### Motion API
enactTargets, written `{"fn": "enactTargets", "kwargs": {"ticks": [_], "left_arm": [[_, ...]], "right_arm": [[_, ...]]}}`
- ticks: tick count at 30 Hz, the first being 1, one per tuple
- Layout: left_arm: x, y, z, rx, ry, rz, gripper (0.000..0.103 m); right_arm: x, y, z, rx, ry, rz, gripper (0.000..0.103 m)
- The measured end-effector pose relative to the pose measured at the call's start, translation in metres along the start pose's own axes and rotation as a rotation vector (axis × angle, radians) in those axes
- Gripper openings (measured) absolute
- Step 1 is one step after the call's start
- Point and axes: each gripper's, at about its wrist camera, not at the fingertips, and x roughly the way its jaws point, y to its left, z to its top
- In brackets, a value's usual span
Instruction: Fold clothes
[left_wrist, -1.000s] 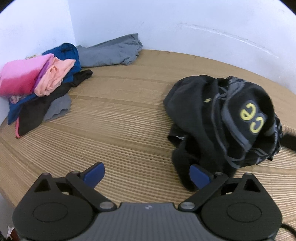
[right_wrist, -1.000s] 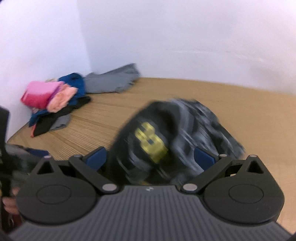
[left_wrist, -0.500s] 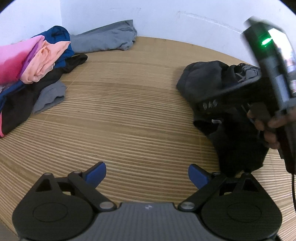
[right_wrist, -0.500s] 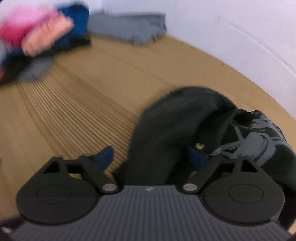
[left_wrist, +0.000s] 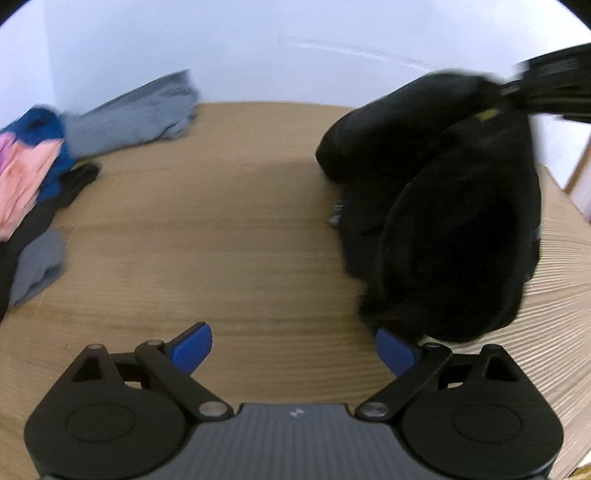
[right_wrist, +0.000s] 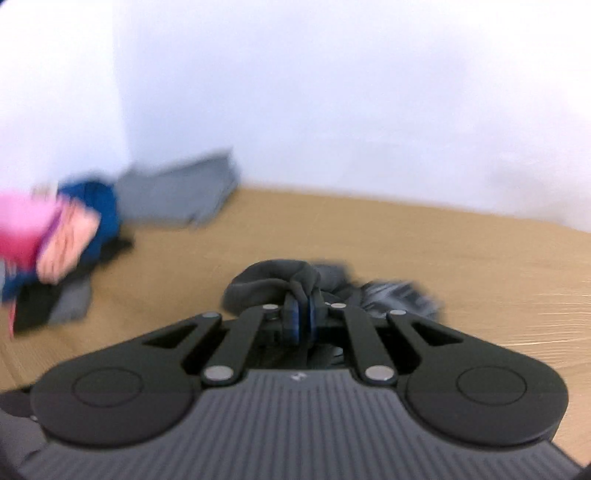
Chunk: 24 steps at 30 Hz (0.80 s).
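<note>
A black garment (left_wrist: 450, 206) with yellow print hangs at the right of the left wrist view, lifted off the wooden table (left_wrist: 229, 229). My right gripper (right_wrist: 301, 314) is shut on a bunched fold of the same black garment (right_wrist: 273, 280); part of that gripper shows at the top right of the left wrist view (left_wrist: 554, 88). My left gripper (left_wrist: 295, 347) is open and empty, low over the table, with its right fingertip (left_wrist: 393, 350) just under the garment's hanging bottom edge.
A pile of pink, peach, blue and black clothes (left_wrist: 33, 173) lies at the far left against the wall, also in the right wrist view (right_wrist: 55, 236). A grey garment (left_wrist: 136, 114) lies by the back wall. A small grey piece (left_wrist: 37, 266) lies at the pile's near end.
My right gripper has shut on the black garment and lifted it off the table. The left gripper stays open and has come close under the hanging cloth.
</note>
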Motion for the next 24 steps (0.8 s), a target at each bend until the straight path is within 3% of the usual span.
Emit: {"fn": "enactTargets", "kwargs": {"ticks": [3,5,8,12,13,15,17,19,21,24], "left_arm": [[0.002,-0.023,0.010,0.053,-0.016,-0.036,0.098],[0.004,-0.039,0.013,0.085,-0.019,-0.069,0.098],[0.009,-0.064,0.013,0.126,-0.017,-0.101,0.098],[0.014,-0.093,0.011,0.178,-0.009,-0.136,0.098],[0.015,-0.098,0.010,0.190,-0.011,-0.139,0.098],[0.016,-0.105,0.010,0.213,-0.022,-0.140,0.098],[0.014,-0.115,0.008,0.232,-0.038,-0.132,0.098],[0.011,-0.125,0.006,0.248,-0.058,-0.118,0.098],[0.012,-0.122,0.008,0.261,-0.078,-0.111,0.098],[0.017,-0.122,0.014,0.283,-0.100,-0.105,0.098]], "right_arm": [[-0.050,-0.043,-0.015,0.103,-0.046,-0.080,0.008],[-0.070,-0.064,-0.041,0.132,-0.025,-0.171,0.008],[-0.074,-0.098,-0.092,0.237,0.102,-0.306,0.009],[-0.063,-0.131,-0.168,0.373,0.336,-0.362,0.010],[-0.067,-0.130,-0.178,0.373,0.351,-0.391,0.010],[-0.078,-0.119,-0.179,0.343,0.298,-0.424,0.012],[-0.091,-0.108,-0.166,0.292,0.188,-0.423,0.019],[-0.101,-0.096,-0.155,0.222,0.101,-0.376,0.037],[-0.089,-0.082,-0.140,0.163,0.065,-0.290,0.062],[-0.058,-0.070,-0.132,0.086,0.067,-0.161,0.062]]}}
